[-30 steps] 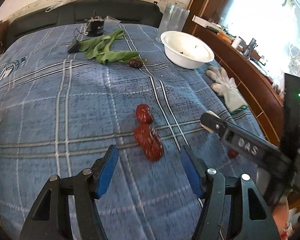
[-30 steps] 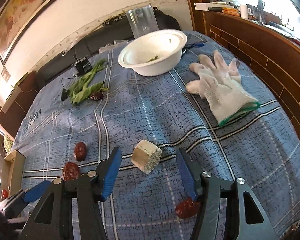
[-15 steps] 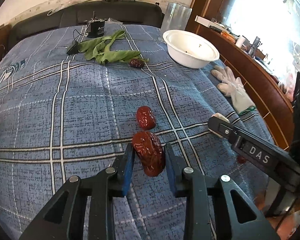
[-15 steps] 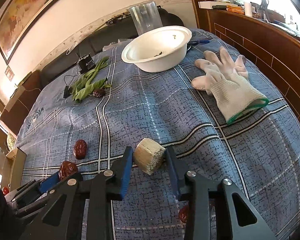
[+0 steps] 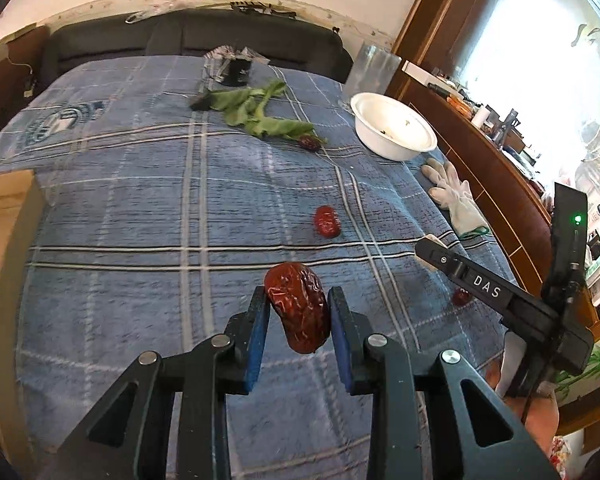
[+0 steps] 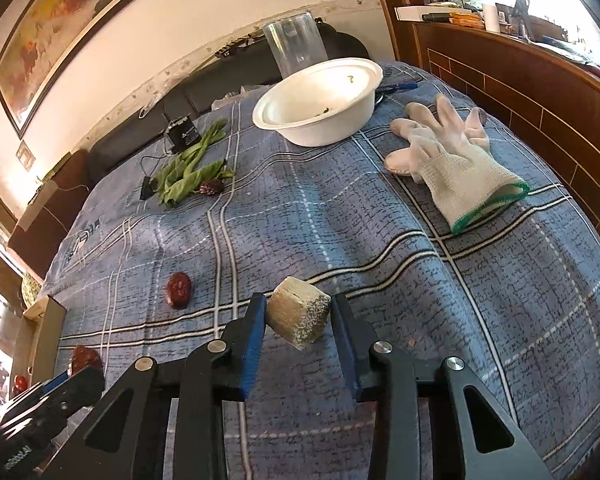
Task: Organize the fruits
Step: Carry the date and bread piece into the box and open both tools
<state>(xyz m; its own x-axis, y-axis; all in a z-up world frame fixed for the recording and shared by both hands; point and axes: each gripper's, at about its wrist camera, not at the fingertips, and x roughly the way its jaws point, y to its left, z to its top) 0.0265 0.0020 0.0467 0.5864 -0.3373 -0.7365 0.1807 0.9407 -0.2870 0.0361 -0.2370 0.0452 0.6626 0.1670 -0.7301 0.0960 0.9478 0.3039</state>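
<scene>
Between left gripper (image 5: 298, 314) pads: date (image 5: 298, 312), clamped, clear of cloth (image 5: 140, 220). Between right gripper (image 6: 299, 316) pads: pale block (image 6: 299, 316), clamped. Keep both grips firm; carry level toward bowl (image 6: 364, 98); release low inside rim.

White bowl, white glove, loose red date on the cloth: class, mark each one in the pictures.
White bowl (image 6: 320, 128): right wrist view, outer wall.
White glove (image 6: 456, 168): right wrist view, back of the palm.
Loose red date (image 5: 327, 221): left wrist view, middle of its top.
</scene>
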